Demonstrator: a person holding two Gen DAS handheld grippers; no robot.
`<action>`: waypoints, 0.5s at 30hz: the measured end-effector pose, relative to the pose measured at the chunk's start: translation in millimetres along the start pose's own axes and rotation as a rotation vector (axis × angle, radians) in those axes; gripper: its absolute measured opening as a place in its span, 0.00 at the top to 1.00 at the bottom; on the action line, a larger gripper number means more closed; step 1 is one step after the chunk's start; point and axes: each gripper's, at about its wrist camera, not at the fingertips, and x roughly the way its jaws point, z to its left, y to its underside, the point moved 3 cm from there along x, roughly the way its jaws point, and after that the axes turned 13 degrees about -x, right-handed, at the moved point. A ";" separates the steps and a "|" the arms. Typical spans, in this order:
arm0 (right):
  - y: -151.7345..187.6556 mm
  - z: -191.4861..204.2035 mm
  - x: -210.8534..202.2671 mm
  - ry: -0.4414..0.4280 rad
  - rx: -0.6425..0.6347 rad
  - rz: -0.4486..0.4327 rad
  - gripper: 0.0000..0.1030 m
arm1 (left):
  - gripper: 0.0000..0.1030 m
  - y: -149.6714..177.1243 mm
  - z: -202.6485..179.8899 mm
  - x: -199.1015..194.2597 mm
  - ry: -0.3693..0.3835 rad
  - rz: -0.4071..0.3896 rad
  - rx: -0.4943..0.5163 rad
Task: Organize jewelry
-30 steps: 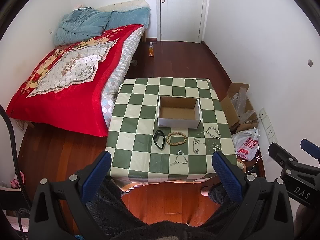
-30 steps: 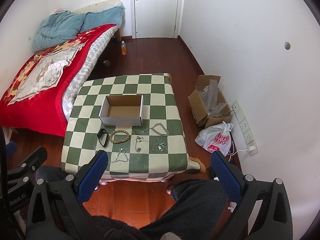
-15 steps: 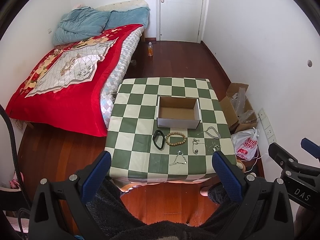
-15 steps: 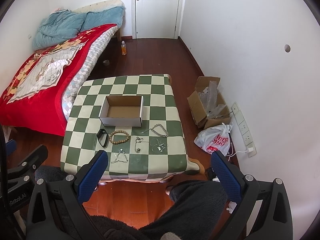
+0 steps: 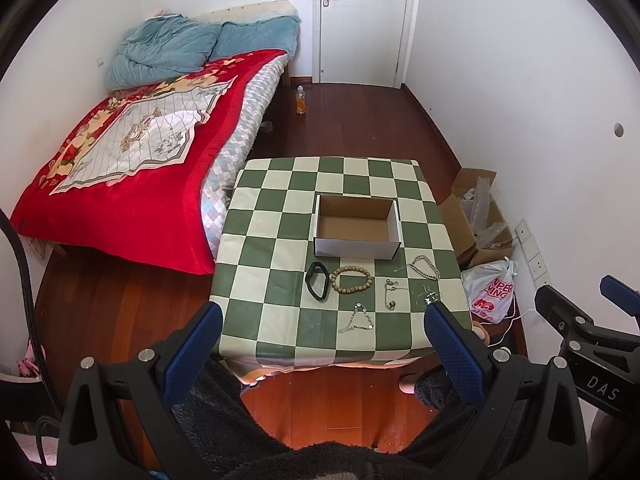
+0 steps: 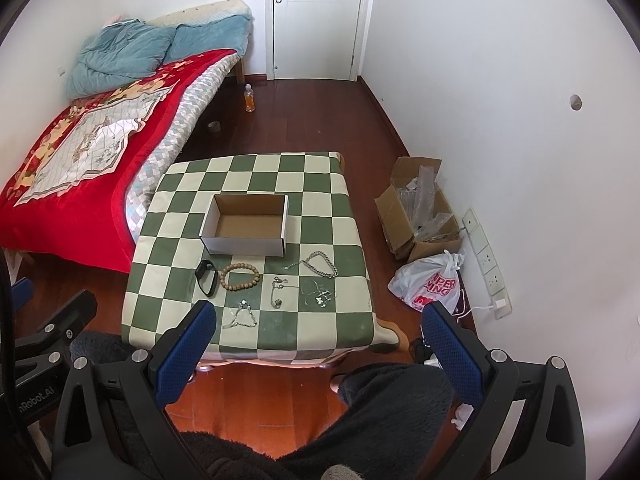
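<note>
green-checked table (image 5: 280,216) beside red-covered bed (image 5: 132,184), dark wood floor (image 5: 360,120)

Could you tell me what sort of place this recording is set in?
Most likely a home bedroom. A bed with a red cover and blue quilt stands along one wall, a white door closes the far end, and a small checkered table holding jewelry and a box sits on the wooden floor.

Red blanket (image 5: 132,184) covering bed, blue quilt (image 5: 168,52) lying at far end. Orange bottle (image 5: 301,100) standing on wood floor (image 5: 360,120) near white door (image 5: 364,20). Brown box (image 6: 416,212) and white bag (image 6: 434,284) sitting by wall.
</note>
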 end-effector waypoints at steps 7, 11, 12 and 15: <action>-2.4 2.6 -0.6 0.006 -0.006 -0.002 0.00 | 0.00 -1.5 0.9 -1.7 0.003 -0.005 -0.003; -4.6 3.4 -1.6 0.005 -0.005 -0.003 0.00 | 0.00 -1.6 0.7 -1.3 0.003 -0.005 -0.004; -5.0 3.4 -1.6 0.003 -0.005 -0.003 0.00 | 0.00 -0.8 1.8 -1.8 0.004 -0.005 -0.005; -5.8 3.3 -0.9 0.004 -0.007 -0.004 0.00 | 0.00 -1.0 1.2 0.3 -0.001 -0.008 -0.004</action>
